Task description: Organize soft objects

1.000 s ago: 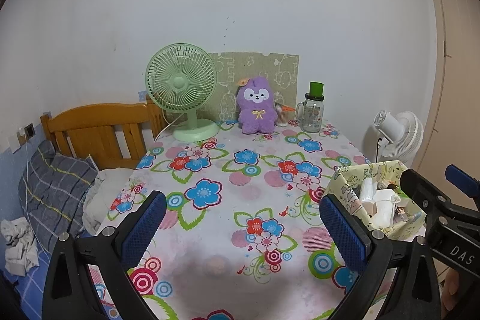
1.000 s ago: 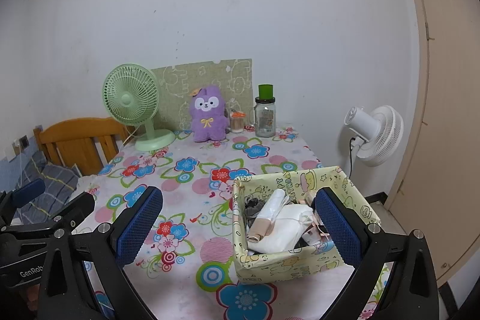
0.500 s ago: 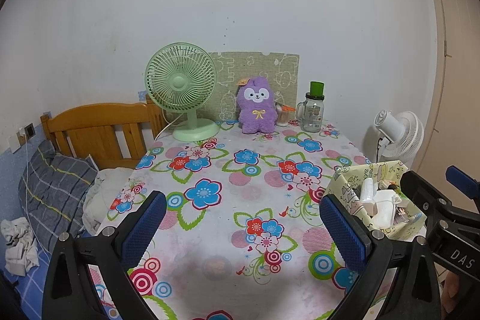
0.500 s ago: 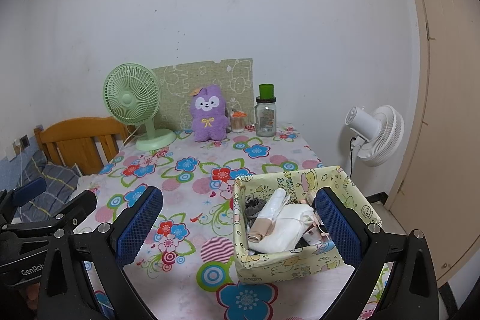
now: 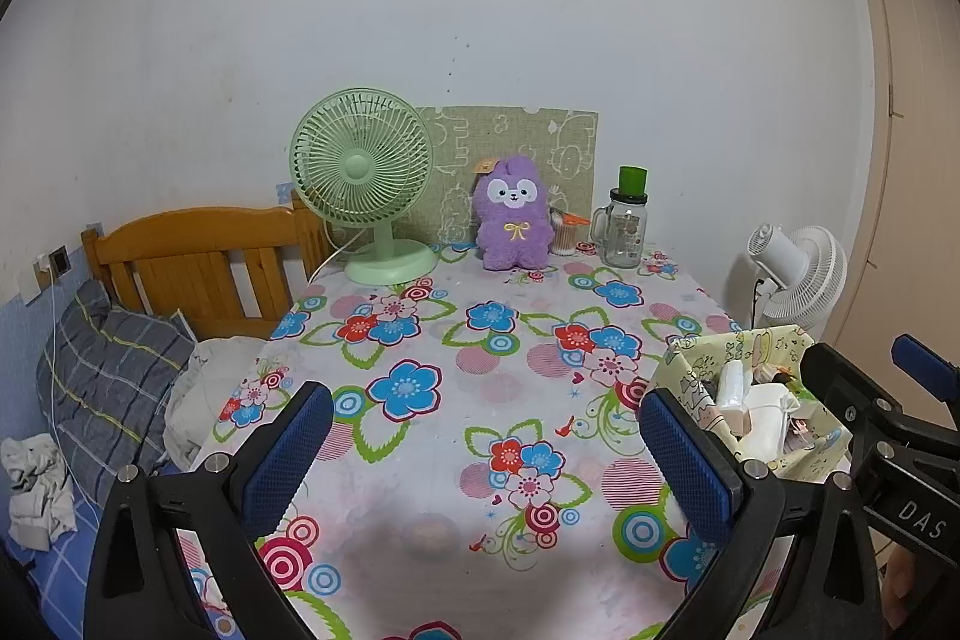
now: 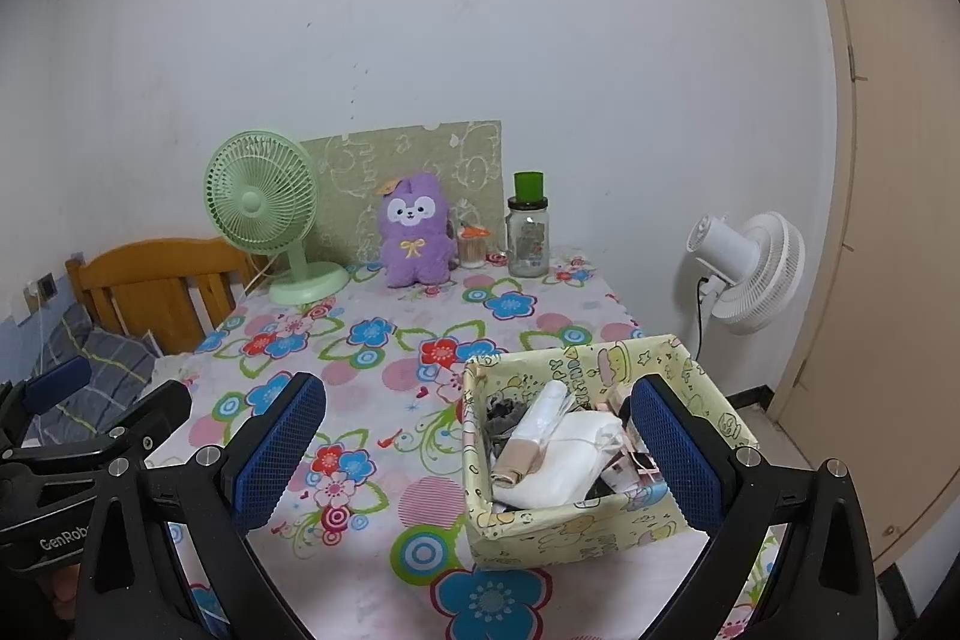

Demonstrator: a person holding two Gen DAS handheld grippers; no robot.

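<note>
Grippers, left (image 5: 486, 454) and right (image 6: 477, 451), both spread wide, empty, above floral table (image 5: 456, 340); yellow box (image 6: 600, 523) crammed with white and beige cloth (image 6: 558, 451); purple plush (image 5: 513, 220) upright at wall.

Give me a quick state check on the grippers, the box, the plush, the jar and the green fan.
Left gripper: open, empty, above the tablecloth.
Right gripper: open, empty, right finger over the box.
Box: open-topped, upright, filled with folded white and beige items.
Plush: upright at the table's far edge, against the board.
Jar: upright, green lid on.
Green fan: upright; running or not, can't tell.
</note>
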